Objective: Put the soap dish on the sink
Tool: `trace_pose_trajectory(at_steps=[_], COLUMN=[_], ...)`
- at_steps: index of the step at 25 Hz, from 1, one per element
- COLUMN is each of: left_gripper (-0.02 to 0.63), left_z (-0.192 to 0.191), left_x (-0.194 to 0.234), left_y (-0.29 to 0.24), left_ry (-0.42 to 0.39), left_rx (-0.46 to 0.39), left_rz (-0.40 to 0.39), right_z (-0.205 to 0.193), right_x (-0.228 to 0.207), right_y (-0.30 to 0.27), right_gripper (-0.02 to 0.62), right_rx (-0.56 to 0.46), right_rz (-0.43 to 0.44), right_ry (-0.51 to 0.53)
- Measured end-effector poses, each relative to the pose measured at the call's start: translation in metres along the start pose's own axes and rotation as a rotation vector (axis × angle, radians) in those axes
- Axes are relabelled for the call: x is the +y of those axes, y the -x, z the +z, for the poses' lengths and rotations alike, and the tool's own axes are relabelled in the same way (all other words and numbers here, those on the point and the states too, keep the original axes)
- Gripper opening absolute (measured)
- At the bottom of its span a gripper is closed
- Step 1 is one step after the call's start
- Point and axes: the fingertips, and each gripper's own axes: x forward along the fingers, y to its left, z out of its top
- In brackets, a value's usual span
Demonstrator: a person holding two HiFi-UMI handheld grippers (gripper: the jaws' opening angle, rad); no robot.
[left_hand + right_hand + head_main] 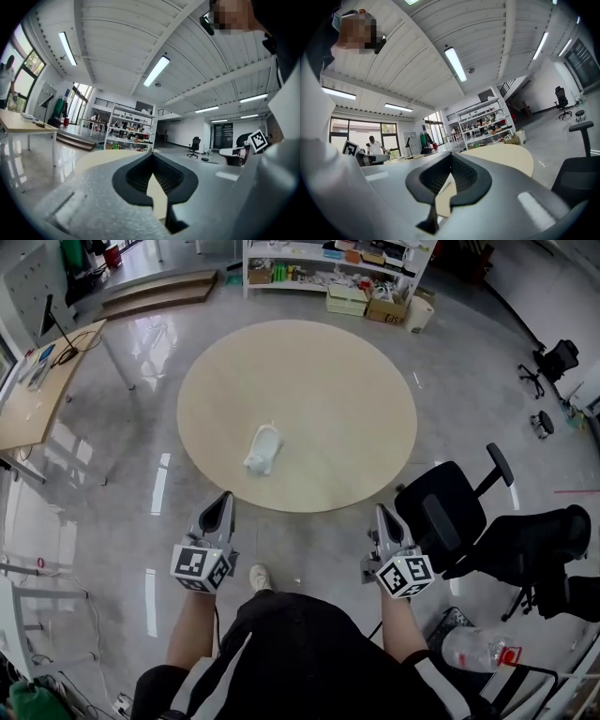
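A small white soap dish point(263, 449) lies on the round beige table point(319, 381), left of the middle and toward the near side. My left gripper point(225, 496) hovers level just off the table's near edge, below the dish, jaws shut and holding nothing. My right gripper point(381, 510) is level off the near right edge, also shut and holding nothing. In the left gripper view the closed jaws point(152, 154) frame a strip of tabletop point(101, 159). The right gripper view shows its closed jaws point(451, 155) with the table point(506, 157) beyond. No sink shows in any view.
Black office chairs point(450, 512) stand close to my right arm, with a clear plastic bottle point(473, 650) on the floor behind. White shelving point(328, 268) with boxes lines the far wall. A wooden desk point(37, 381) stands at the left. A person point(374, 145) stands far off.
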Motion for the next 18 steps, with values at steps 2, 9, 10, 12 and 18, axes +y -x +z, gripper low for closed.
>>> trace_pose_trajectory(at_steps=[2, 9, 10, 12, 18], left_gripper=[0.000, 0.001, 0.002, 0.002, 0.002], left_z=[0.003, 0.011, 0.010, 0.009, 0.021], left_x=[-0.016, -0.050, -0.057, -0.069, -0.064], left_y=[0.009, 0.055, 0.059, 0.065, 0.083], left_ry=[0.011, -0.042, -0.050, -0.065, -0.034], left_rx=[-0.019, -0.063, -0.063, -0.064, -0.104], left_rz=[0.005, 0.056, 0.060, 0.057, 0.055], right_z=[0.003, 0.002, 0.000, -0.002, -0.002], right_x=[-0.009, 0.003, 0.002, 0.000, 0.023], right_y=[0.021, 0.068, 0.072, 0.079, 0.076], right_gripper=[0.005, 0.005, 0.005, 0.005, 0.005], right_rx=[-0.007, 0.002, 0.006, 0.006, -0.018], right_rz=[-0.003, 0.038, 0.046, 0.058, 0.081], right_ry=[-0.004, 0.006, 0.007, 0.006, 0.003])
